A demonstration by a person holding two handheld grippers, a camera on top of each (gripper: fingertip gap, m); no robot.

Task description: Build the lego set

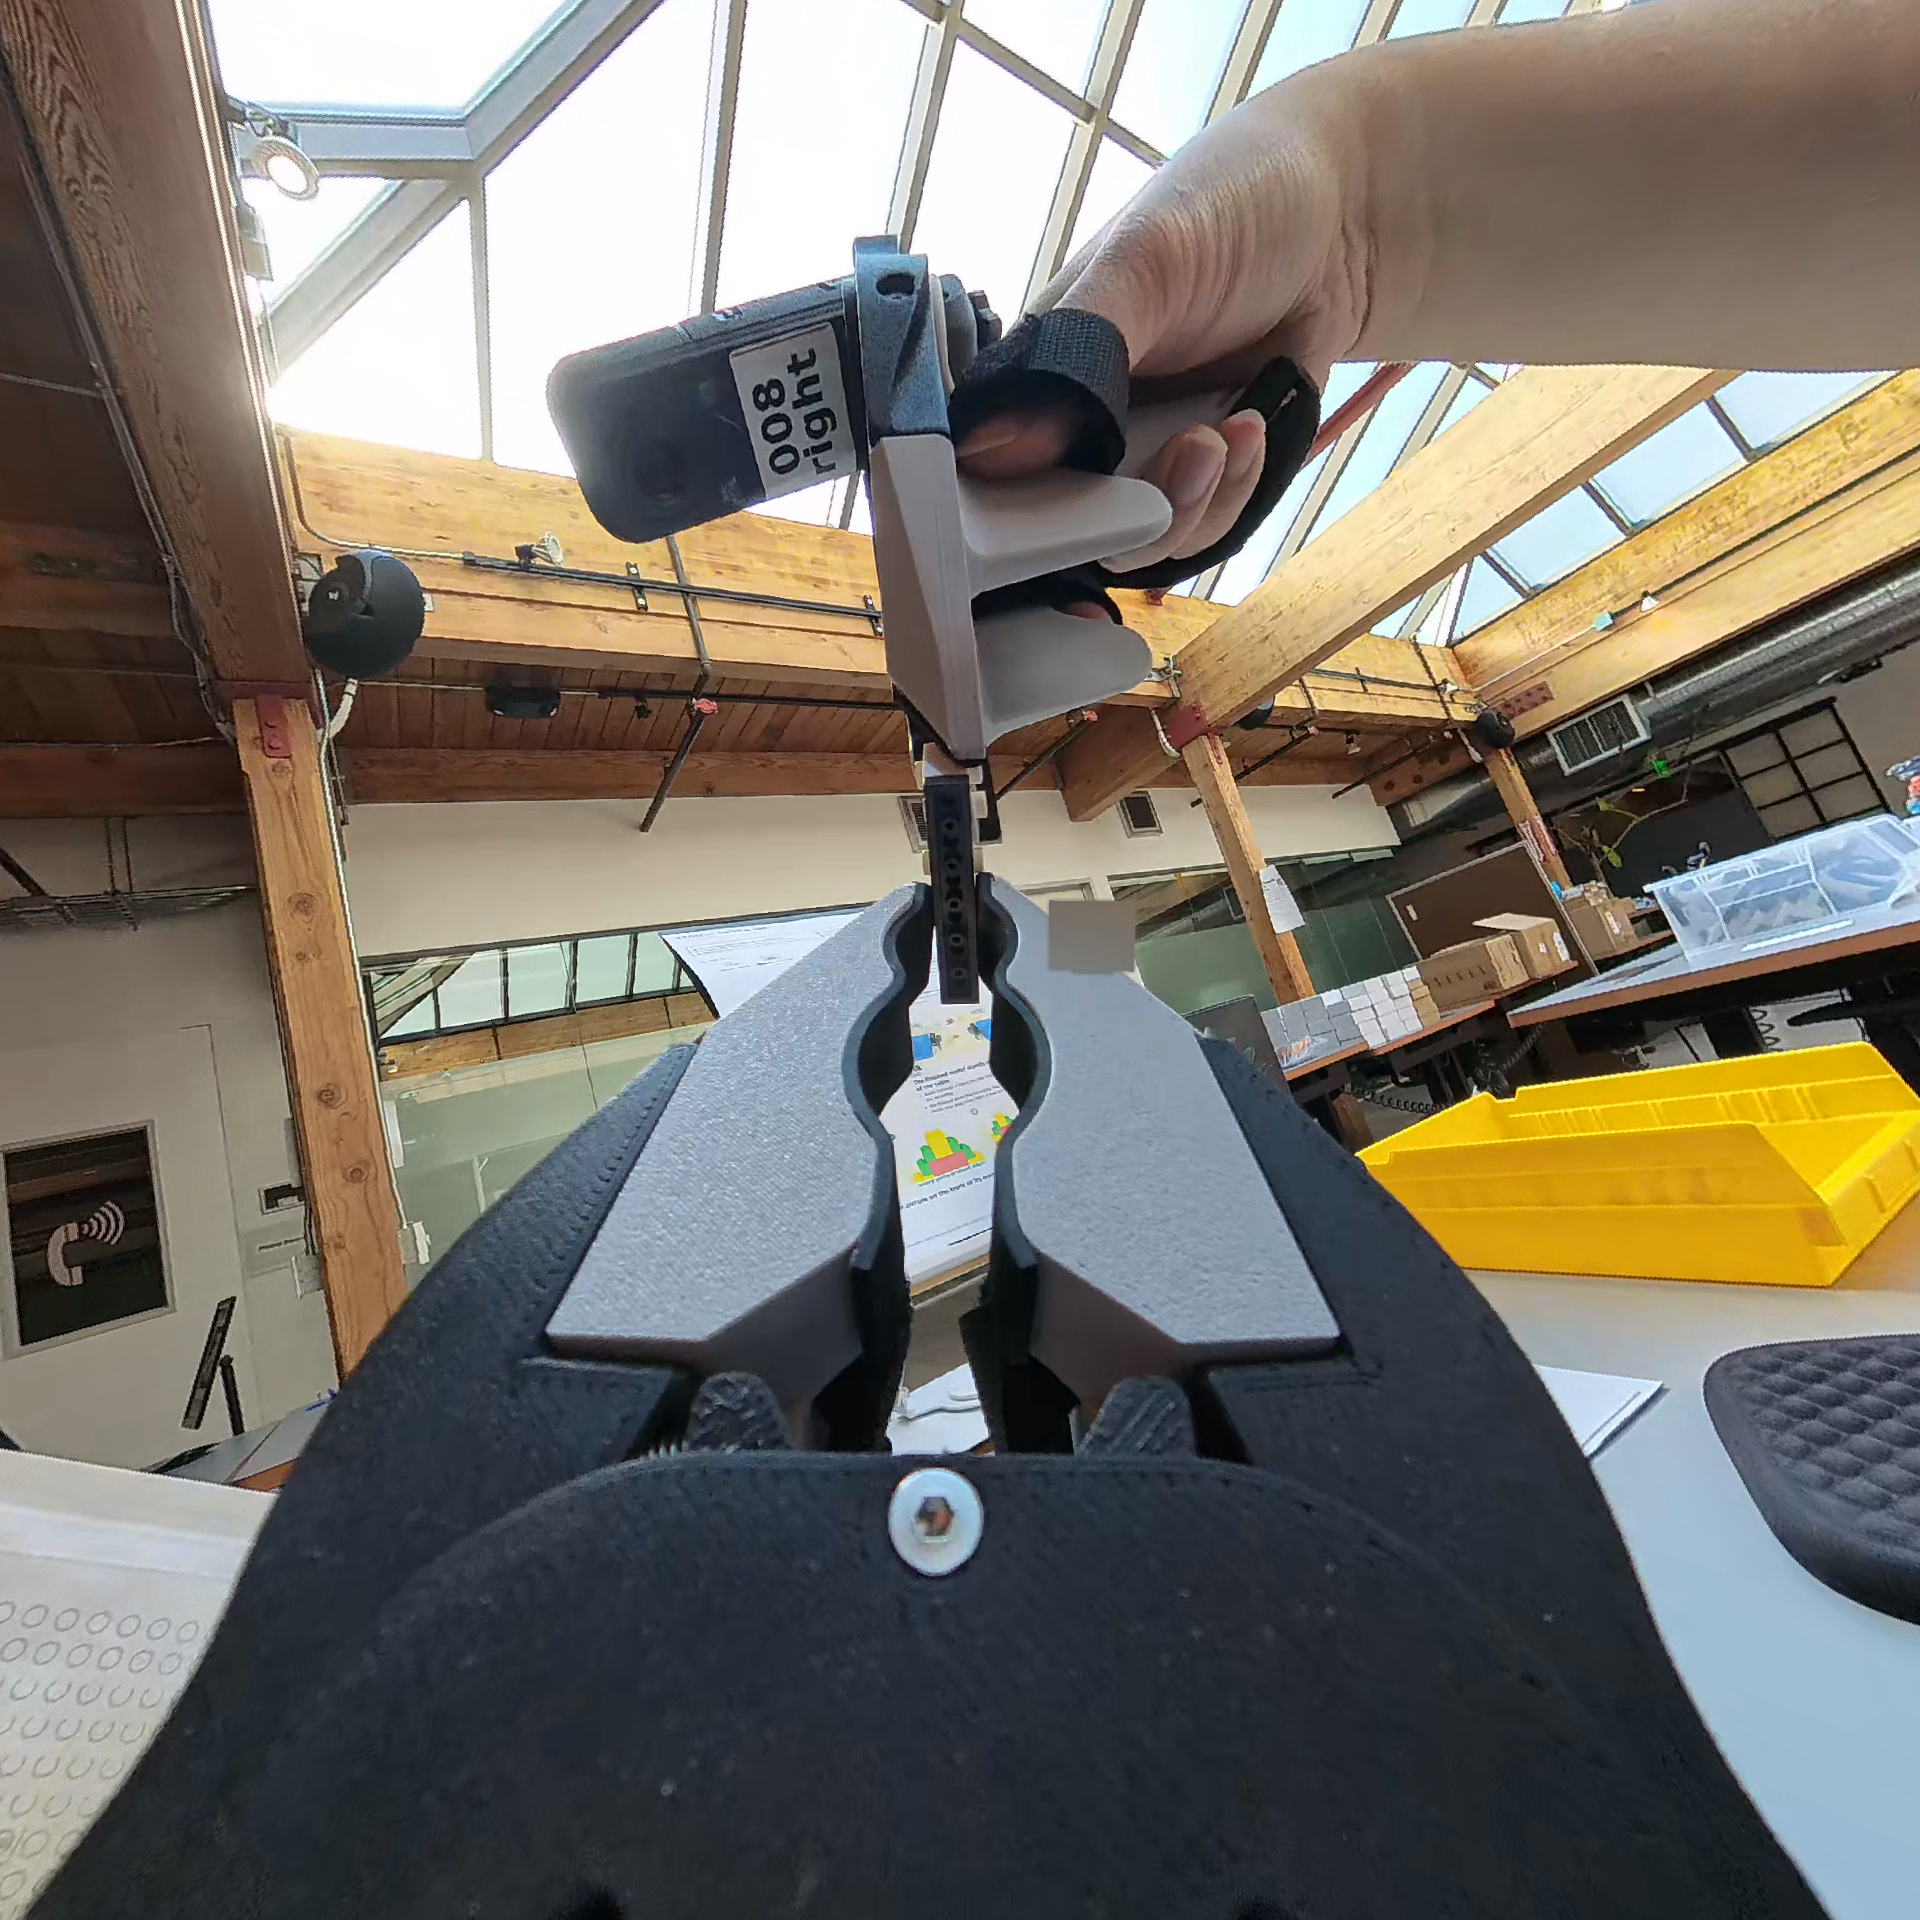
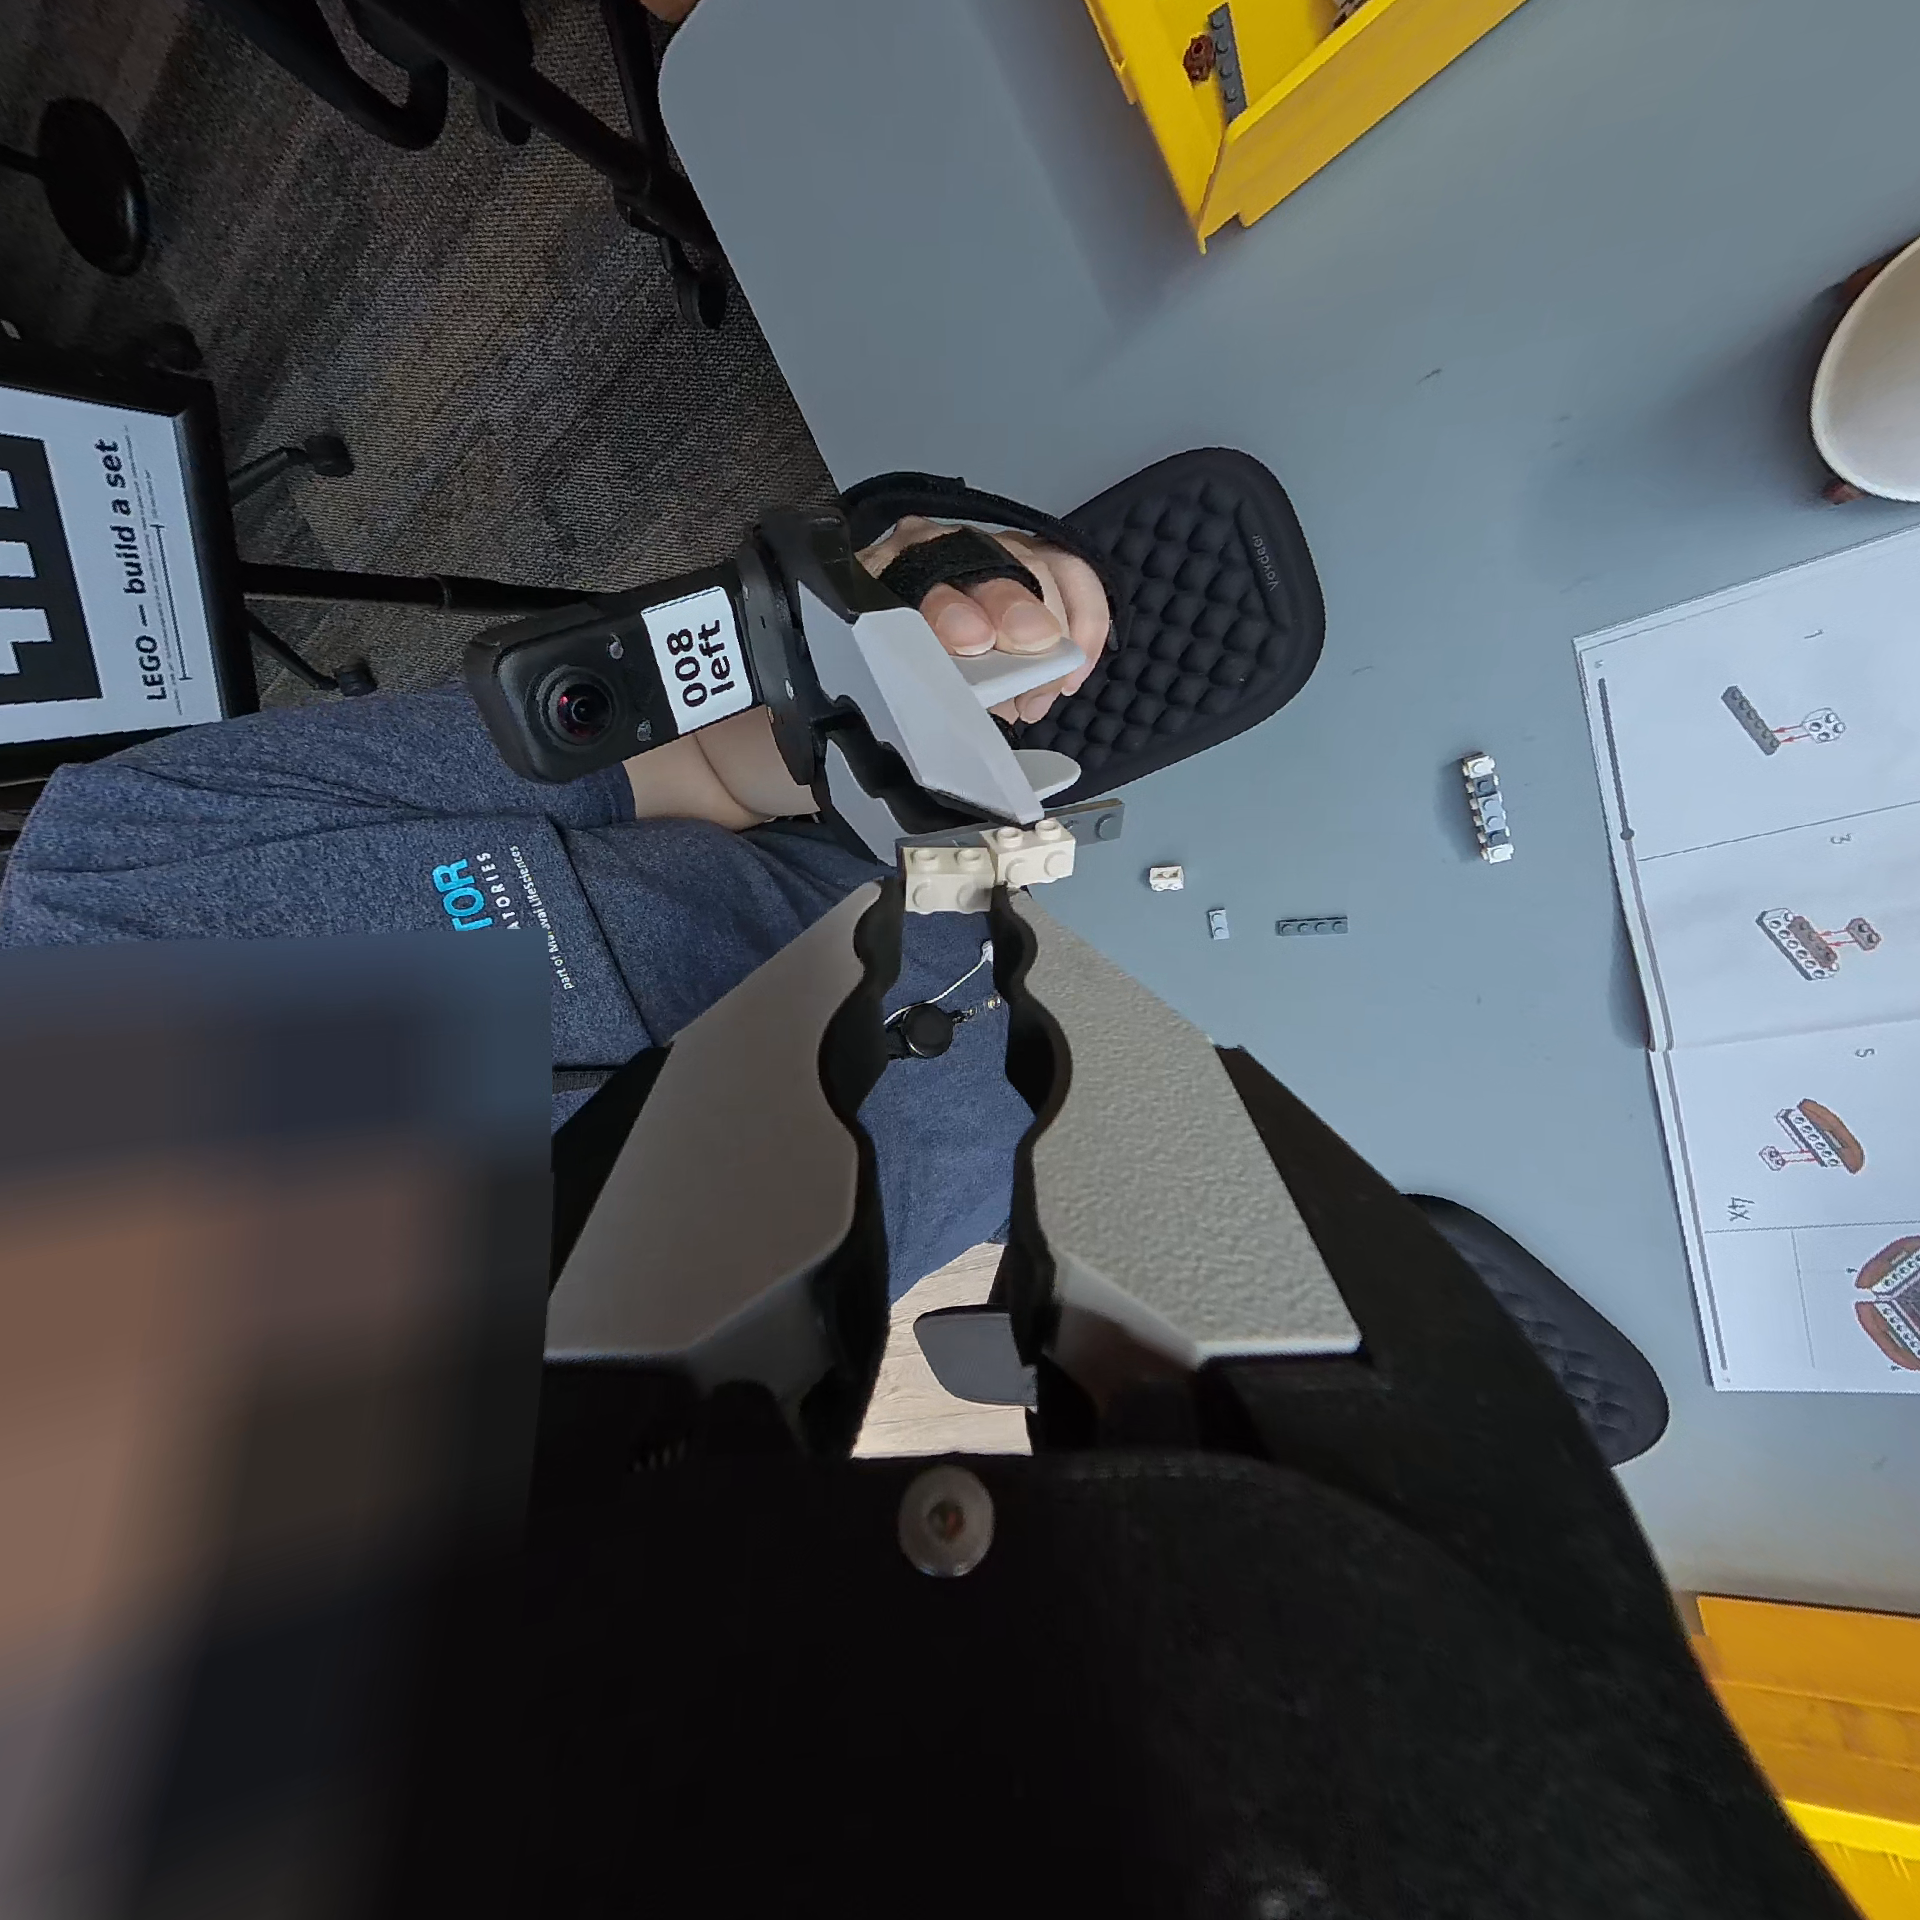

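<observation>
In the left wrist view my left gripper [image 1: 954,904] points upward and is shut on a dark grey lego plate [image 1: 956,935], seen from its underside. My right gripper [image 1: 961,779] comes down onto the plate's top end. In the right wrist view my right gripper [image 2: 943,896] is shut on a cream white brick [image 2: 945,878] that sits against the dark grey plate [image 2: 1101,824]. A second white brick [image 2: 1039,857] sits on the plate beside it. The left gripper [image 2: 1023,816] holds that plate from the far side.
On the grey table [image 2: 1351,416] lie a small white piece [image 2: 1169,878], a small grey piece [image 2: 1218,923], a dark plate [image 2: 1311,926] and a small assembly [image 2: 1488,808]. An instruction booklet [image 2: 1787,935], a black pad [image 2: 1195,623] and a yellow bin [image 2: 1278,94] are nearby.
</observation>
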